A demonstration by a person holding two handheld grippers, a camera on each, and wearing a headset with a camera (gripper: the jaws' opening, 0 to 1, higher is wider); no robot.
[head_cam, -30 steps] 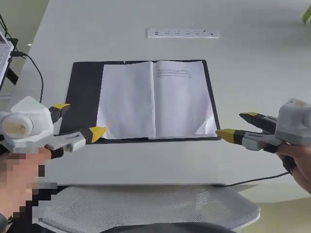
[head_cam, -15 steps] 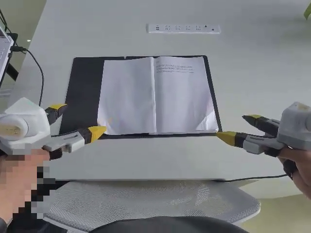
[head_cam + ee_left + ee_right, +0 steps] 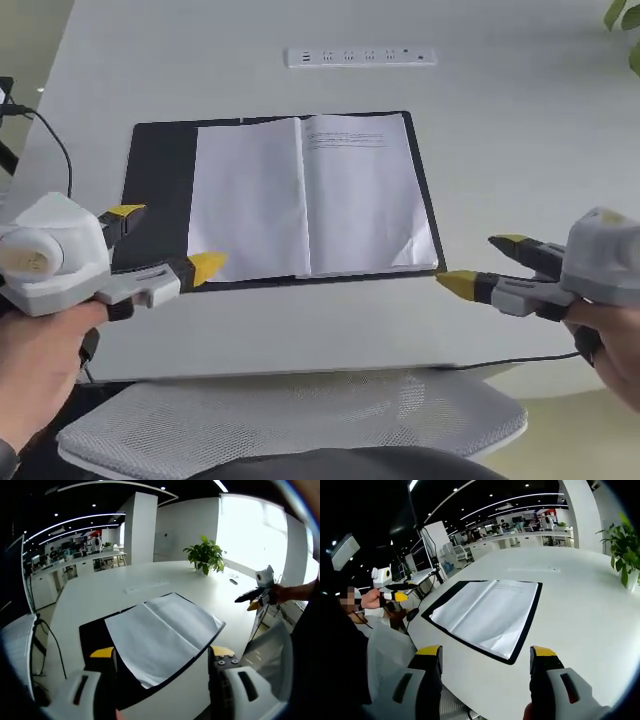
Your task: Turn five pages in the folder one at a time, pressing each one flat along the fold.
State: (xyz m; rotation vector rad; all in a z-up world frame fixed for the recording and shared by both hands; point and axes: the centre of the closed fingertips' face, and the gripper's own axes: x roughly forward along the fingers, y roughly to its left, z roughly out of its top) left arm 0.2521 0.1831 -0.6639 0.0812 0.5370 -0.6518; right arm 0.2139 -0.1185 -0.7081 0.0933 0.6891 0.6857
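The folder (image 3: 290, 195) lies open on the table (image 3: 520, 140), between and just ahead of both grippers. The left gripper (image 3: 166, 239) and right gripper (image 3: 483, 262) gape wide, empty. The print (image 3: 345, 141) atop the right page (image 3: 365, 205) is too small to read.

There is one flat black folder (image 3: 160, 200). It lies open on one big white table (image 3: 500, 130). Two white paper pages show, the left page (image 3: 245, 200) and the right page (image 3: 360, 195). There is one long white power strip (image 3: 360, 57). There are two white hand-held grippers, the left gripper (image 3: 166, 238) and the right gripper (image 3: 483, 262). Each has two jaws, so that makes four yellow tips. There is one grey mesh chair (image 3: 300, 420). Two thin black cables show, the left cable (image 3: 55, 135) and the front cable (image 3: 510, 360). There is one green leafy plant (image 3: 205, 557).
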